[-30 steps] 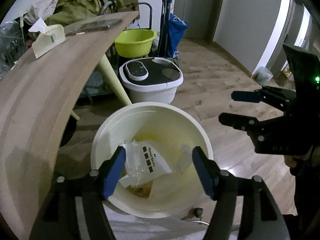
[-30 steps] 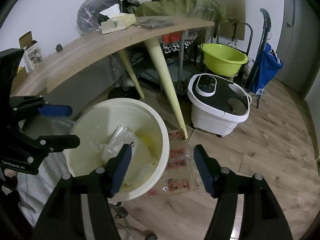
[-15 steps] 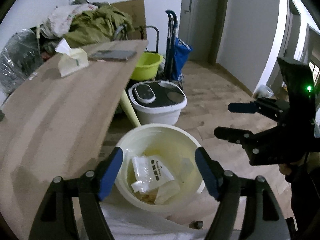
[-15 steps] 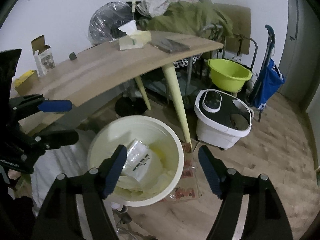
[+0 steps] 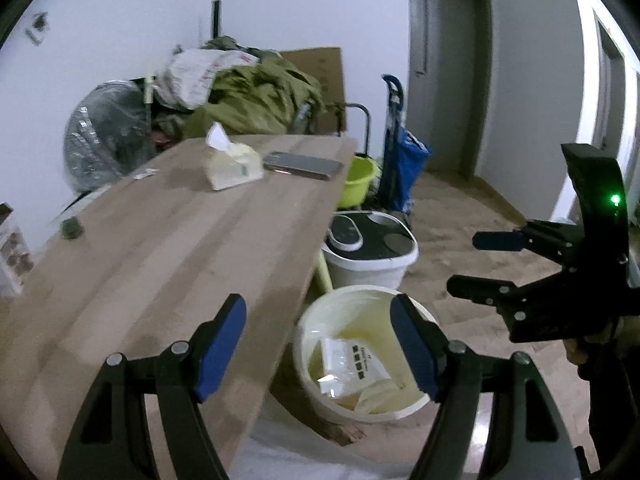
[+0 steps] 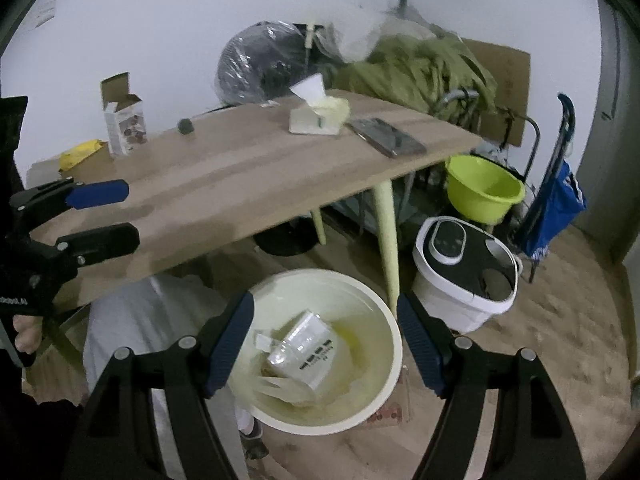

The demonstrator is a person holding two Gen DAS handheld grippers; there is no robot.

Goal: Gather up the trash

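Note:
A cream trash bucket point(image 5: 312, 332) point(image 6: 384, 332) stands on the floor beside the wooden table point(image 5: 180, 264) point(image 6: 240, 176). Inside lie a clear plastic packet with black print point(image 5: 352, 364) point(image 6: 308, 350) and other wrappers. My left gripper point(image 5: 320, 350) is open and empty, raised over the table edge and the bucket; it also shows in the right wrist view point(image 6: 100, 216). My right gripper point(image 6: 325, 344) is open and empty above the bucket; it also shows in the left wrist view point(image 5: 480, 264). On the table lie a yellow wrapper point(image 6: 80, 152), an open small carton point(image 6: 124, 120) and a small dark object point(image 5: 72, 229) point(image 6: 185, 126).
On the table sit a tissue pack point(image 5: 232, 164) point(image 6: 320, 116) and a phone point(image 5: 302, 165) point(image 6: 388, 136). Beside the bucket stand a white appliance with a black top point(image 5: 370, 252) point(image 6: 464, 268), a green basin point(image 6: 484, 190) and a blue trolley bag point(image 6: 556, 200). Clothes pile behind the table.
Both grippers have risen and pulled back from the bucket; the bucket looks smaller and the tabletop has come into view. Both stay open and empty.

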